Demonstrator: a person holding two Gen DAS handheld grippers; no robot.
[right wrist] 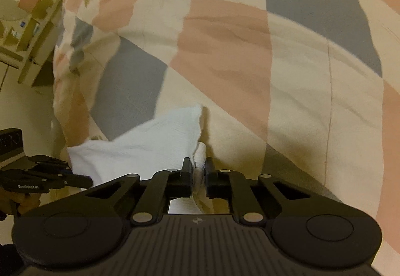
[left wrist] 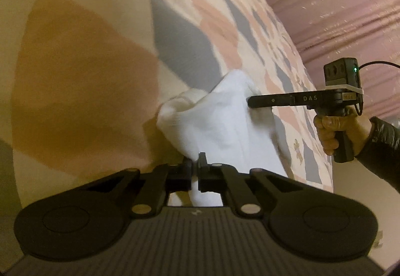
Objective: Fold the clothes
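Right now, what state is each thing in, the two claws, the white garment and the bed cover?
Left claw: shut on white cloth garment.
Right claw: shut on white cloth garment.
White cloth garment: bunched, held up between both claws.
Checked pink, grey and cream quilt: spread out, lightly wrinkled.

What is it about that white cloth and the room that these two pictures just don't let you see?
- What garment the white cloth is: bunched between both grippers in both views.
- Its lower part: hidden behind the left gripper in the left wrist view, and behind the right gripper in the right.
- Items on the shelf: too small and blurred, right wrist view.
- The person beyond the hand: cut off by the edge.
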